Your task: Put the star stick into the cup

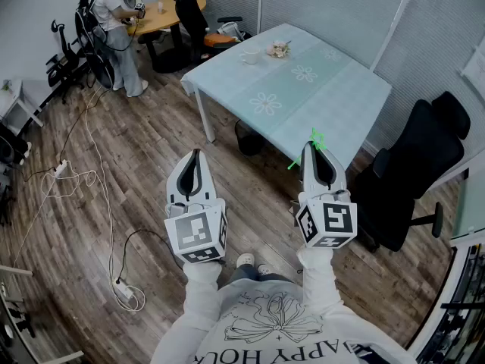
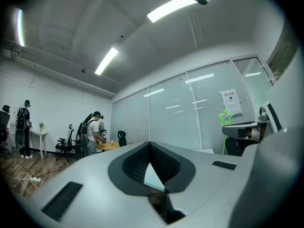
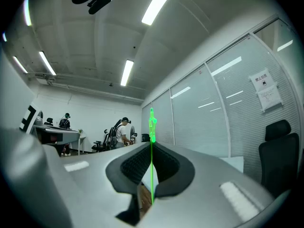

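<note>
A thin green star stick [image 1: 315, 139] is pinched in my right gripper [image 1: 313, 147], which is shut on it. Its star [image 3: 152, 120] stands above the jaw tips and its stem [image 3: 152, 175] runs down between the pads. My left gripper [image 1: 196, 153] is shut with nothing in it; its tips meet [image 2: 150, 144]. From the left gripper view the star [image 2: 225, 117] shows to the right. Both grippers hang side by side over the wooden floor, short of the table [image 1: 333, 97]. A white cup [image 1: 249, 55] stands at the table's far end.
A small cluttered object [image 1: 279, 49] sits near the cup. A dark bin [image 1: 248, 138] is under the table. A black office chair [image 1: 420, 165] stands at the right. Cables and a power strip [image 1: 126, 291] lie on the floor at the left. A person [image 1: 115, 17] stands by a far orange table.
</note>
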The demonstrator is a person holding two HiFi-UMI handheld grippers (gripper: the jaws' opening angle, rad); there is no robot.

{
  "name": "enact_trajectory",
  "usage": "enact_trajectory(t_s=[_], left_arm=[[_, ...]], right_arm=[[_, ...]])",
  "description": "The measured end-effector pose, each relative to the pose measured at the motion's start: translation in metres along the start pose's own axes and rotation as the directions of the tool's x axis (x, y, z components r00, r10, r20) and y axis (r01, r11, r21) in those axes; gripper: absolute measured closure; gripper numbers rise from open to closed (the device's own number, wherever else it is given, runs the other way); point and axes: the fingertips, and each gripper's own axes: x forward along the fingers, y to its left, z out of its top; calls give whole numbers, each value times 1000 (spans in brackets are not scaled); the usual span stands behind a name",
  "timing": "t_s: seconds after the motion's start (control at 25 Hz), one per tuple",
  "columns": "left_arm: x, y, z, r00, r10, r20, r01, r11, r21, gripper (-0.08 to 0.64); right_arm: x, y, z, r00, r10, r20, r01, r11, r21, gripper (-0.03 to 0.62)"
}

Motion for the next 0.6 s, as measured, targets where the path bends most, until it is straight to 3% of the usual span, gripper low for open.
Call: enact_trajectory(t_s=[0.6], left_arm=[[25,22,2,1000,1,14,-1,1000,5,554]], right_arm=[[32,10,-4,1000,10,13,-10,1000,7,575]])
